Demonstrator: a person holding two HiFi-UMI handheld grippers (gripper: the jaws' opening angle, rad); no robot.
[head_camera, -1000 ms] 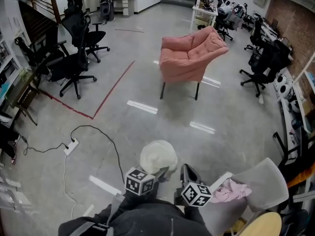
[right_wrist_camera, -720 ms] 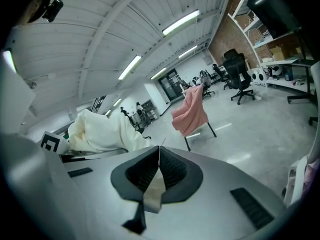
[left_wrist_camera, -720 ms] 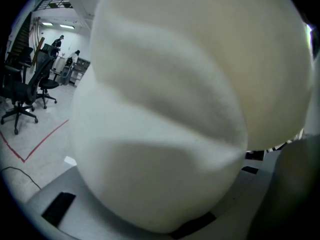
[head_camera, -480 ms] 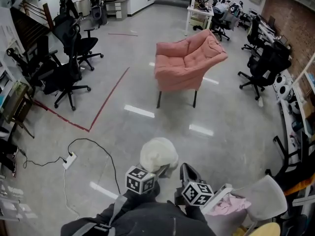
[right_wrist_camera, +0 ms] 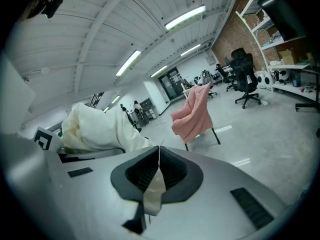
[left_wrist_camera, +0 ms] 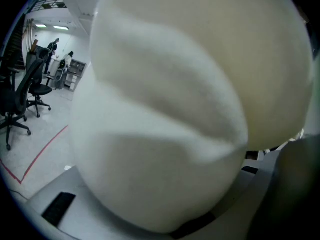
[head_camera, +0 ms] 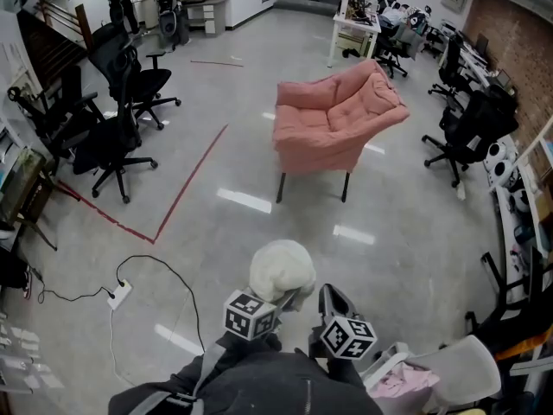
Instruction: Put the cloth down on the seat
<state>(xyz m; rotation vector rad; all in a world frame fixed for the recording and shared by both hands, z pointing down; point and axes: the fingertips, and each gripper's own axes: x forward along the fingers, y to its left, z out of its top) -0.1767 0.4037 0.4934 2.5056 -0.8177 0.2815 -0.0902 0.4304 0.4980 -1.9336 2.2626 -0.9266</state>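
At the bottom centre of the head view, a cream cloth [head_camera: 281, 269] bunched into a soft ball and pinched in the left claw [head_camera: 287, 301], just above that claw's marker cube. Nearly the whole of the left gripper view taken up by the same pale folds, jaw tips buried in them, only grey claw body showing beneath. Just beside it on the right, the right claw [head_camera: 330, 296], pressed together on nothing of the task; in the right gripper view, pads meeting along a thin seam, the cloth off at the left of that frame. Straight up the frame from the cloth and a little to the right, well apart across bare glossy floor [head_camera: 259, 223], the pink armchair [head_camera: 333, 119] on thin dark legs. Set at an angle: backrest toward the upper right, near side panel facing the bottom of the frame, seat [head_camera: 313, 115] seemingly open toward the left. No clear long axis to the cloth, balled as it is, so little to align; the whole matter one of distance and heading. Both claws about equally far from the chair, but only the left one loaded. Judged from here, not yet a placing moment: first a walk up the frame, then probably a reach over the near side panel or round by the left, then a spreading of the left claw above the cushion. At the lower right corner, a white chair [head_camera: 462, 374] with a pink garment on it, near the right claw and likely no part of this.
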